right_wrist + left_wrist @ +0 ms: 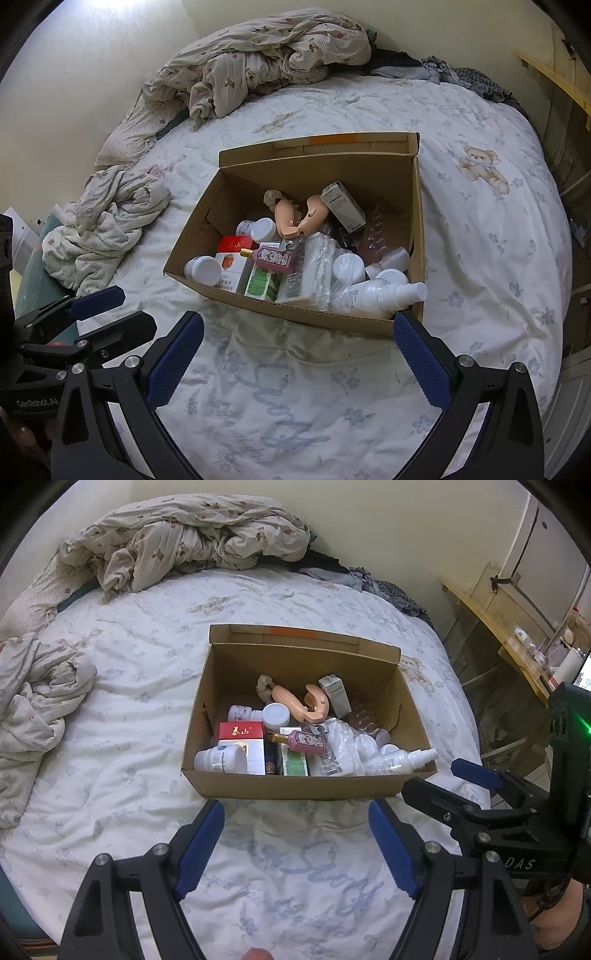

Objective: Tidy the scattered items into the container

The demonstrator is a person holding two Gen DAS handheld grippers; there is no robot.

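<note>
White floral bedding [147,709] covered the bed, with a crumpled beige quilt [177,542] heaped at about eleven o'clock in the left wrist view. At the centre sat the cardboard box [299,784], open-topped and holding the gathered items: a red carton [241,731], a pink perfume bottle [304,741], a white spray bottle [402,758] at the box's four o'clock corner, and a peach-coloured clip [295,701]. At six o'clock the left gripper [295,845] hung over bare sheet, jaws wide and empty. Beside it, at three o'clock, the right gripper [299,362] was likewise spread wide, gripping nothing.
</note>
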